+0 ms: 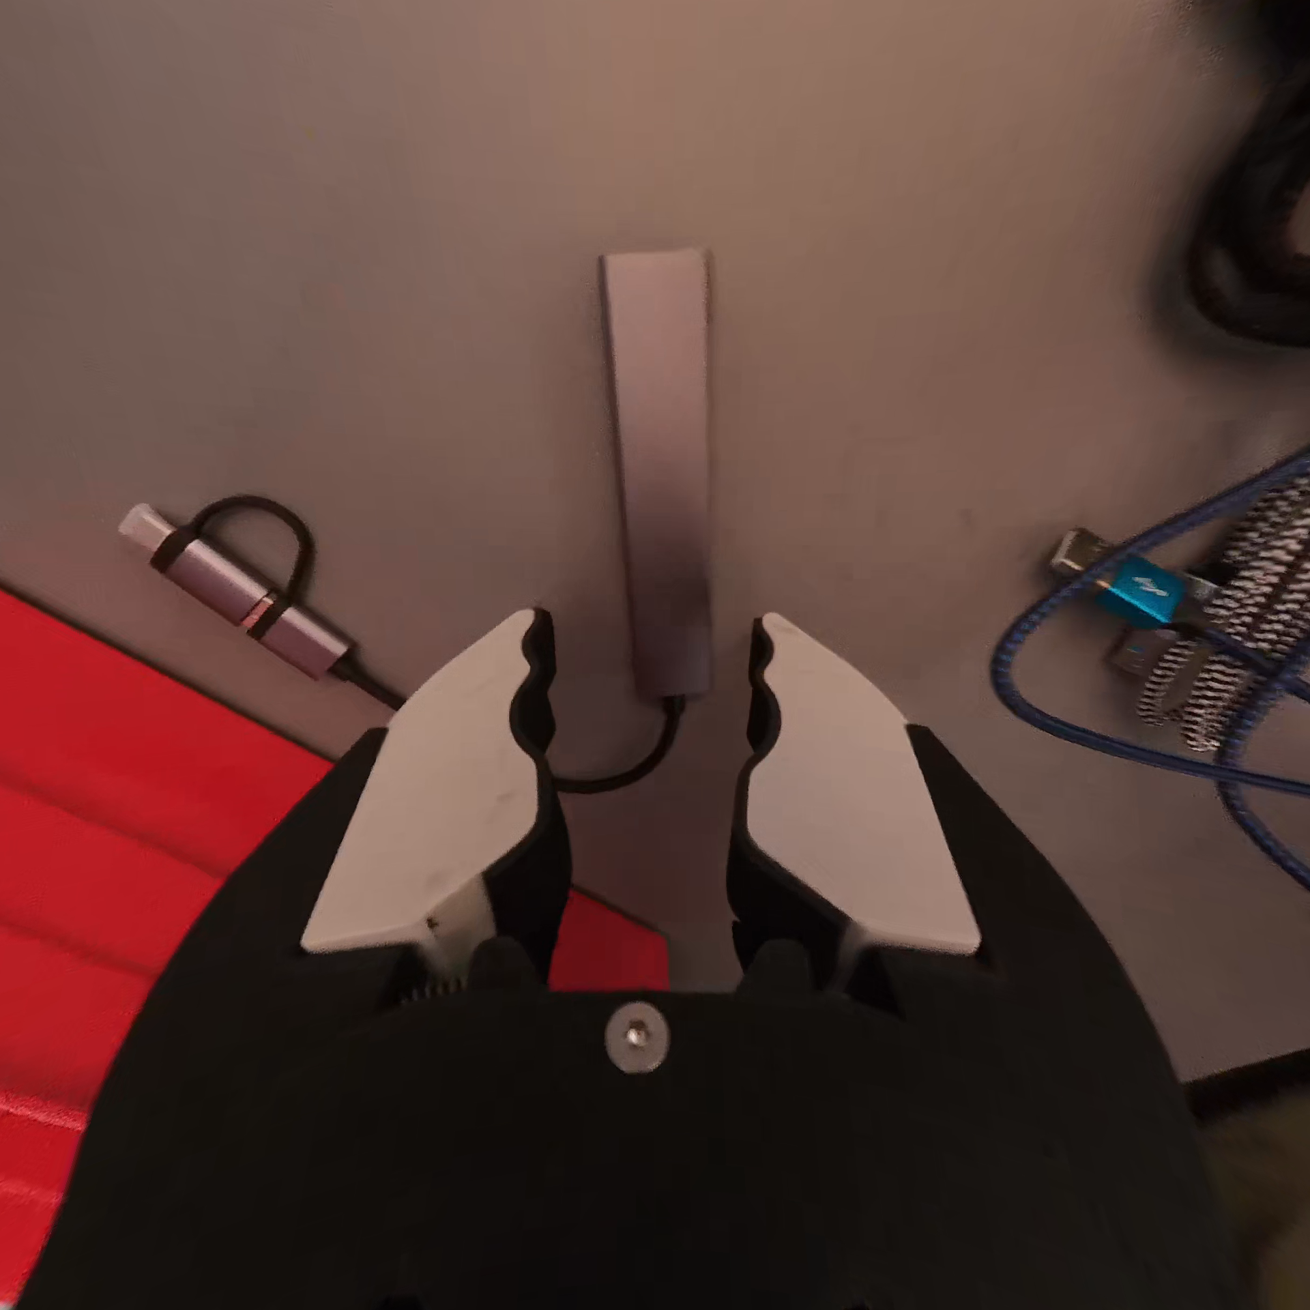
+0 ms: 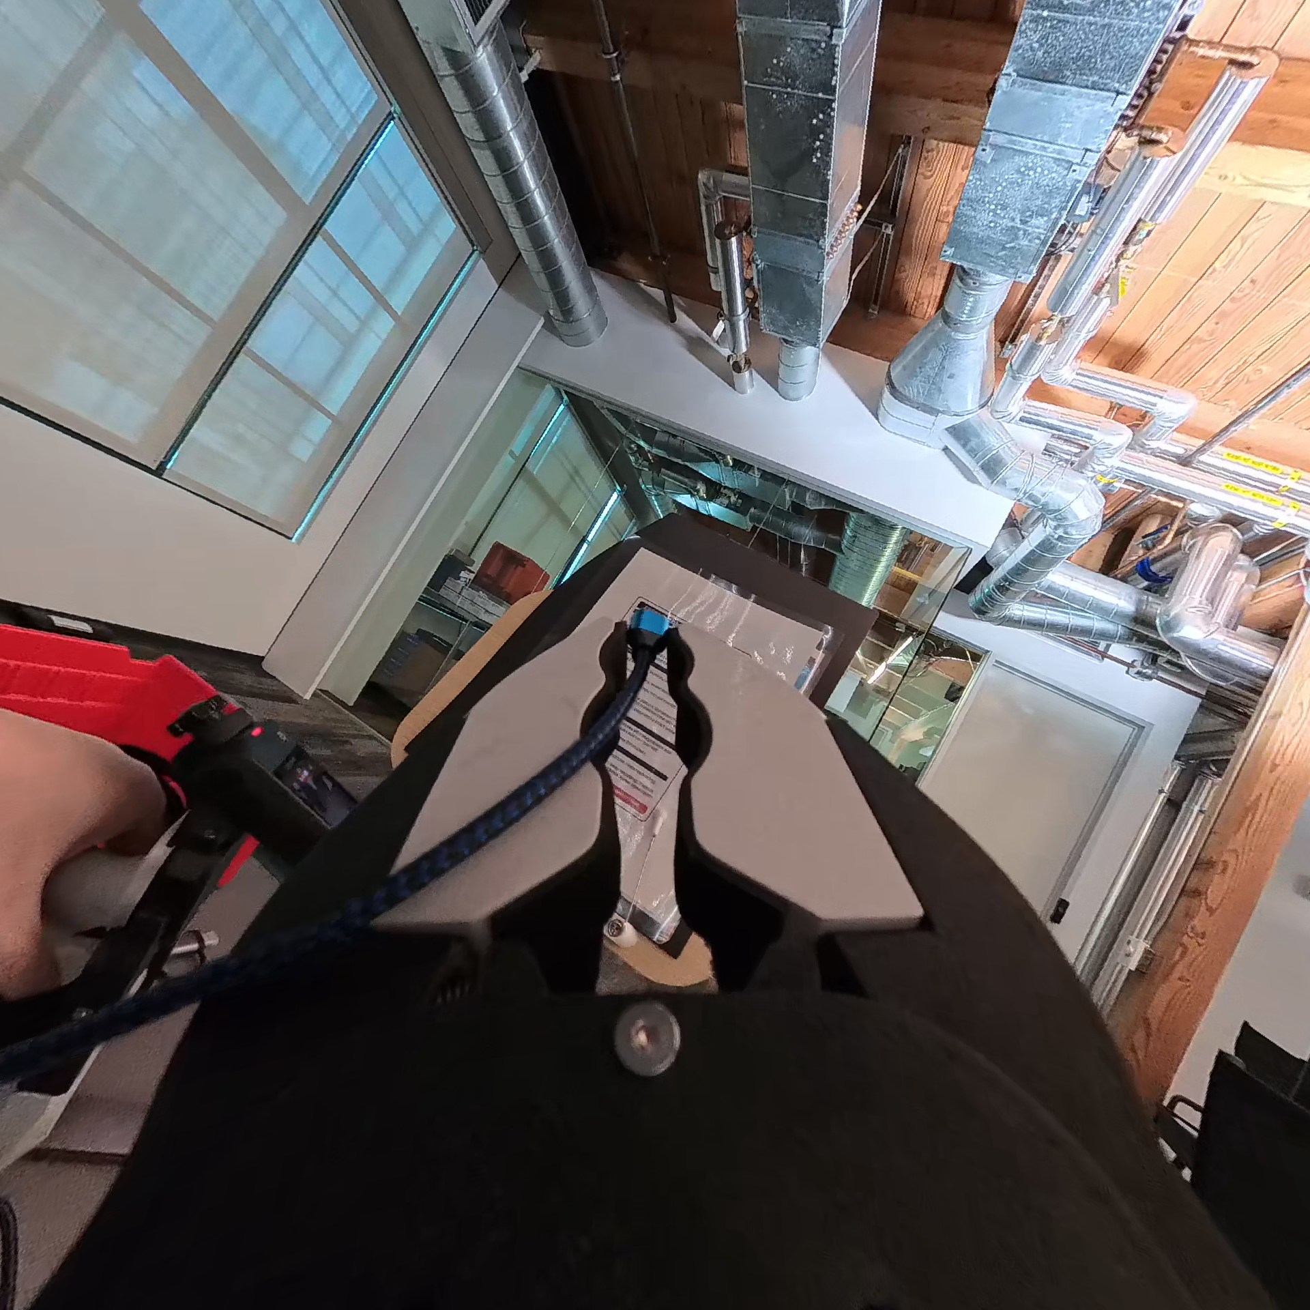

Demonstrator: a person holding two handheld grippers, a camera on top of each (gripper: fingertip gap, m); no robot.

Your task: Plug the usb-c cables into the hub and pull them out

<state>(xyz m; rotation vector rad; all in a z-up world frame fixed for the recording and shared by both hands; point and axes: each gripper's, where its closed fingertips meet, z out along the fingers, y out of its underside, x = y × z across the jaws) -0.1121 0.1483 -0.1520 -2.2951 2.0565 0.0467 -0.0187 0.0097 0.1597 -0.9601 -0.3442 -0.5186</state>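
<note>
so far nothing looks plugged in: the grey hub (image 1: 663, 468) lies flat on the table (image 1: 283, 248), its long sides showing no cable in the left wrist view, only its own short black lead (image 1: 624, 765) curling from the near end. the left claw (image 1: 651, 638) hangs just over that near end with its fingers apart and empty, not yet gripping the hub. the right claw (image 2: 651, 641) is pinched together on a blue plug (image 2: 648, 631), its dark braided cable (image 2: 425, 858) trailing back over the claw; it points up toward ceiling ducts, well away from the hub. by my reading, one cable is picked up and every insertion and pull-out remains.

the hub's ports are not visible. a tangle of blue and checked cables (image 1: 1205, 624) at the right runs off the edge, so their number is unclear. the grey adapter (image 1: 241, 588) at left is blurred.
</note>
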